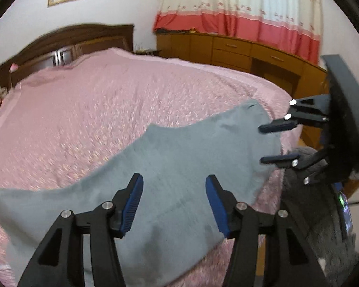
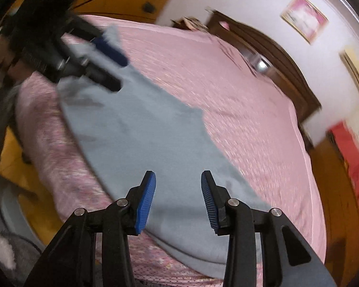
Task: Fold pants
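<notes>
Item: grey pants (image 1: 170, 167), lying flat on the pink bedspread (image 1: 107, 110) near the bed's near edge, one end reaching toward the corner.
Left tool (image 1: 174, 203): hovering above the pants, jaws standing apart, gripping nothing; blue pads (image 1: 131, 205) clear of the cloth.
Right tool (image 2: 178, 201): also released, jaws parted above the fabric, nothing between them; seen from the left wrist camera (image 1: 278, 143) it is sitting over the pants' far end.
Stage, judged: a fold appearing laid down, both tools standing free of it.
Surroundings: wooden headboard (image 1: 67, 45), wooden cabinet (image 1: 229, 50), red-hemmed curtain (image 1: 239, 24).
Risk: the soft cloth may be springing back or creeping toward the bed edge, unpinned by either tool.
Risk: a re-grasp may be catching the bedspread along with the pants, dragging the fold askew.
</notes>
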Action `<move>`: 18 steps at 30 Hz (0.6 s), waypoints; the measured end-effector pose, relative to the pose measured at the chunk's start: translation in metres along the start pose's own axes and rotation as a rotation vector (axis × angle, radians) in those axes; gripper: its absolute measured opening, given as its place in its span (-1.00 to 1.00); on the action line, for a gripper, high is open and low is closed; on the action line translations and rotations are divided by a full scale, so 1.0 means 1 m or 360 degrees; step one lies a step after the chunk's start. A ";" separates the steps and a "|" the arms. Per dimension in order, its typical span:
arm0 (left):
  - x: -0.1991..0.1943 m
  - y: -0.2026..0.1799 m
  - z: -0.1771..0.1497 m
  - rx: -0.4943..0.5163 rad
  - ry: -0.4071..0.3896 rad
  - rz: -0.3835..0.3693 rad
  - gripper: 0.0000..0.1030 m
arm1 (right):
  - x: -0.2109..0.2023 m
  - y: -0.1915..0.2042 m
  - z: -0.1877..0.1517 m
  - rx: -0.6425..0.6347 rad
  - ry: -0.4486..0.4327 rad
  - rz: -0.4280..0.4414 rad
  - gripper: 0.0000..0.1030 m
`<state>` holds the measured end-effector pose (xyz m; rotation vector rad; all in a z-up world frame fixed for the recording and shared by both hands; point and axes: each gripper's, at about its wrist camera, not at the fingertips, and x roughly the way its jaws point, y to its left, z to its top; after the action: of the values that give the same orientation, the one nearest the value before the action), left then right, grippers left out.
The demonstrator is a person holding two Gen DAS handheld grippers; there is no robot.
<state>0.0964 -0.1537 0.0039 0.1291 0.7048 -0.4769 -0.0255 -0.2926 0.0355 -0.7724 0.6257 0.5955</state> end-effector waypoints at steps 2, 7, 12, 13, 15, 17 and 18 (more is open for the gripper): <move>0.016 0.000 -0.009 -0.0016 0.0024 0.0035 0.11 | 0.005 -0.007 -0.005 0.0061 0.0048 -0.0033 -0.23; 0.047 0.012 -0.033 -0.0082 0.0127 0.0096 0.11 | 0.012 -0.024 -0.017 0.0247 0.0133 -0.0060 -0.23; 0.051 0.019 -0.045 -0.0117 0.0107 0.0085 0.12 | 0.016 -0.038 -0.020 0.0397 0.0153 -0.0034 -0.23; 0.052 0.019 -0.046 -0.0112 0.0104 0.0091 0.12 | 0.016 -0.041 -0.023 0.0429 0.0152 -0.0022 -0.23; 0.054 0.017 -0.046 -0.0104 0.0104 0.0101 0.12 | 0.015 -0.047 -0.023 0.0491 0.0154 -0.0005 -0.23; 0.055 0.016 -0.048 -0.0097 0.0100 0.0109 0.12 | 0.012 -0.052 -0.021 0.0534 0.0156 0.0002 -0.23; 0.055 0.016 -0.048 -0.0101 0.0099 0.0108 0.12 | 0.011 -0.055 -0.022 0.0554 0.0157 0.0000 -0.23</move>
<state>0.1116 -0.1469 -0.0690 0.1082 0.7730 -0.3863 0.0131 -0.3384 0.0394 -0.4766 0.7953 0.4344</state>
